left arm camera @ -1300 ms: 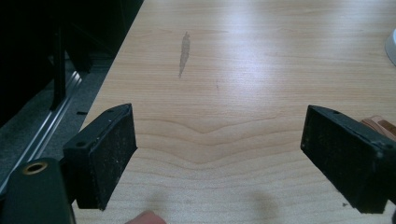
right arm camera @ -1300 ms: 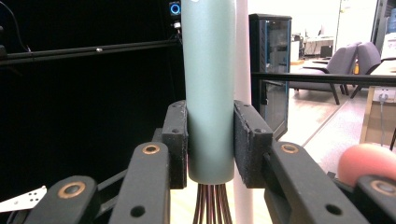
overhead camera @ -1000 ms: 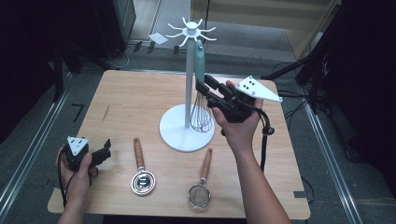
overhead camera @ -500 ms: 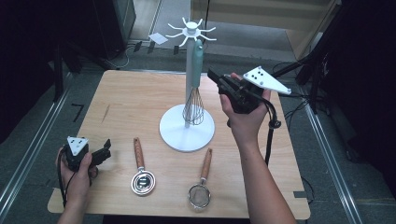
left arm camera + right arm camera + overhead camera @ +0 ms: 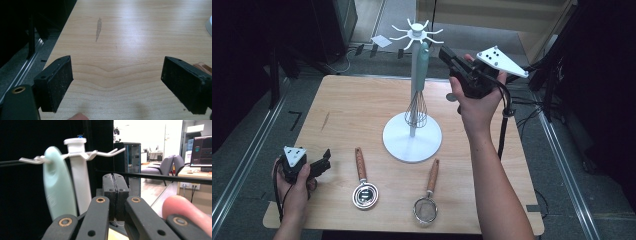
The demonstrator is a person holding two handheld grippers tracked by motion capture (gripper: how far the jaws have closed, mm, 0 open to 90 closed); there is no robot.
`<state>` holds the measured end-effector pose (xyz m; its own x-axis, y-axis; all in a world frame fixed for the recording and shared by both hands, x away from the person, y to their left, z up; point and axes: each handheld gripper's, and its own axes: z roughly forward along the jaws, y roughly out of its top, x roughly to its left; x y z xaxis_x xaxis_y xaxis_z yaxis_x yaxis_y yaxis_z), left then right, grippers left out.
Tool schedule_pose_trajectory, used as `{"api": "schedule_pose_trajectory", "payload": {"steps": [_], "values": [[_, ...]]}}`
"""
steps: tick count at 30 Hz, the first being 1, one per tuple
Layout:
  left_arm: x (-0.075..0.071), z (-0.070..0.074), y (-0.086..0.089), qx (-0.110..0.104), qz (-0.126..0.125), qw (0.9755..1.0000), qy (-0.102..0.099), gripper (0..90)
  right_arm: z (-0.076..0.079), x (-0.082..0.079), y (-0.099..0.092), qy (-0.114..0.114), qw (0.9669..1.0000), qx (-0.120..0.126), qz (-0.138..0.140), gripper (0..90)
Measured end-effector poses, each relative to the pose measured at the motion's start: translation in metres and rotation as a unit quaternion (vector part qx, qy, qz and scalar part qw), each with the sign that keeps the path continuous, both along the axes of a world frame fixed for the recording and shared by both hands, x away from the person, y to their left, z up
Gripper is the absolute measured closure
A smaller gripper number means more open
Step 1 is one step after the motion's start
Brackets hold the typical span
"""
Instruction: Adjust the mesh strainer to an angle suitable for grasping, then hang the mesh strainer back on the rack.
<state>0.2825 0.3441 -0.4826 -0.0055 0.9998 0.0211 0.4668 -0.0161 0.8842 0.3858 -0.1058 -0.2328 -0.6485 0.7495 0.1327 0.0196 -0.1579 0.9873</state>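
Observation:
A whisk (image 5: 417,107) with a mint-green handle (image 5: 58,192) hangs from a hook of the white utensil stand (image 5: 412,137) at mid table. My right gripper (image 5: 444,52) is raised to the right of the stand's top, level with the hooks and apart from the whisk. Its jaws are pressed together with nothing between them, as the right gripper view (image 5: 115,180) shows. My left gripper (image 5: 326,159) rests low at the table's front left. It is open, with bare wood between its pads (image 5: 117,75).
On the wooden table (image 5: 352,110) lie a wooden-handled metal scoop (image 5: 363,185) and a wooden-handled small strainer (image 5: 428,197), both in front of the stand. Dark floor and metal rails flank the table. A cable hangs from the right gripper.
My right gripper has risen and drawn back to the right, away from the whisk's handle, and its jaws have come together. The whisk stays on its hook. My left hand has kept still.

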Motion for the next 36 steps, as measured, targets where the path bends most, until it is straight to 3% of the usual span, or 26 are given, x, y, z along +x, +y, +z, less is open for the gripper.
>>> {"api": "schedule_pose_trajectory", "payload": {"steps": [15,36], "values": [[0.0,0.0,0.0,0.002,-0.001,1.0,0.0,11.1,0.013,0.007,0.005,-0.018,0.9998,0.01,-0.006,90.0],[0.0,0.0,-0.001,0.002,-0.003,1.0,0.0,11.1,0.014,-0.004,0.015,-0.033,0.9992,-0.007,0.02,90.0]]}}
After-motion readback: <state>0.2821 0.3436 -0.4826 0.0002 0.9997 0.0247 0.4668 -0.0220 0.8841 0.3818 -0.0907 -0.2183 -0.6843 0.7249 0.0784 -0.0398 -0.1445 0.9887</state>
